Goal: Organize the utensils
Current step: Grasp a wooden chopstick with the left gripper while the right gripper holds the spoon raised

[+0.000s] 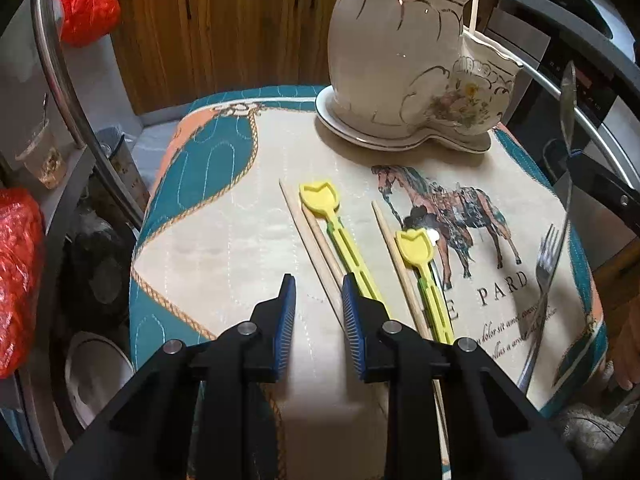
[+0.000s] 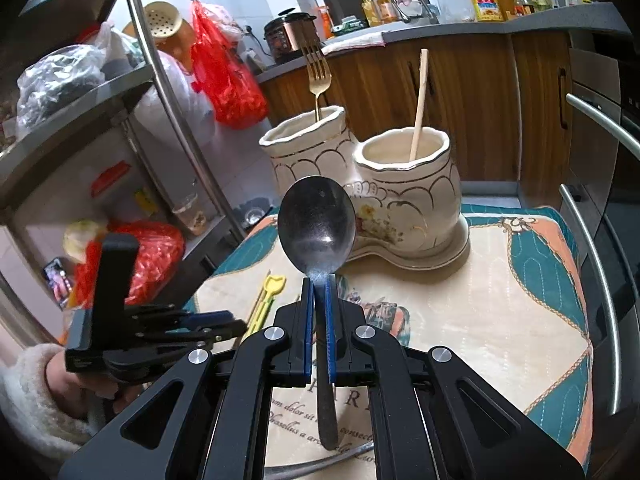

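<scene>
Jaws of the right gripper (image 2: 319,292) are clamped on a spoon (image 2: 317,222) held upright before the ceramic holder (image 2: 404,204). The left gripper (image 1: 319,296) is parted, empty, over chopsticks (image 1: 310,236) lying near that holder.

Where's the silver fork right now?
The silver fork lies on the mat at the right edge of the left wrist view, tines toward the ceramic holder, right of the horse print.

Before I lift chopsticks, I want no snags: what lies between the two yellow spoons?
One chopstick lies between the yellow spoons, beside the right one. The left wrist view shows it.
</scene>
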`<act>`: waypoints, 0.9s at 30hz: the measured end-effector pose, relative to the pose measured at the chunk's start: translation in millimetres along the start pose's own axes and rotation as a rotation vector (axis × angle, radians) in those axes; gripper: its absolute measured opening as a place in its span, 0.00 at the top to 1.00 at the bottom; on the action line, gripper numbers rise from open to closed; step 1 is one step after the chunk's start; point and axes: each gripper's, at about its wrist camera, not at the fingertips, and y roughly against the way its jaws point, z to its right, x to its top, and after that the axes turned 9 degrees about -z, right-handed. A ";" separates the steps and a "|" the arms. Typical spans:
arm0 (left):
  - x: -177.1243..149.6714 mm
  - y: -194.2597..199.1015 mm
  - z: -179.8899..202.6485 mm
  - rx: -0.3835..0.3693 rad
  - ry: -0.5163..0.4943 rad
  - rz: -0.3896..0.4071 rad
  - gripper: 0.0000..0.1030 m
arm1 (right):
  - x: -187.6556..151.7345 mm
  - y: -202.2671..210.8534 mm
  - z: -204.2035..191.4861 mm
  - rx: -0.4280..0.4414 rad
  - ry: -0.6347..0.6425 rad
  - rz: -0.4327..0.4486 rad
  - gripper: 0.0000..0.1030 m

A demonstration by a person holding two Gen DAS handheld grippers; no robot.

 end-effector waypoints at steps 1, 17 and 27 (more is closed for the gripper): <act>2.3 -0.8 1.6 0.001 -0.004 0.000 0.76 | -0.4 0.3 0.0 0.003 0.000 0.001 0.94; -1.0 -0.2 -11.2 -0.016 0.039 -0.016 0.78 | -6.0 6.9 0.4 0.022 0.014 0.013 0.94; 3.1 -5.2 -13.1 0.004 0.037 -0.032 0.78 | -5.9 9.0 0.3 0.028 0.020 0.013 0.94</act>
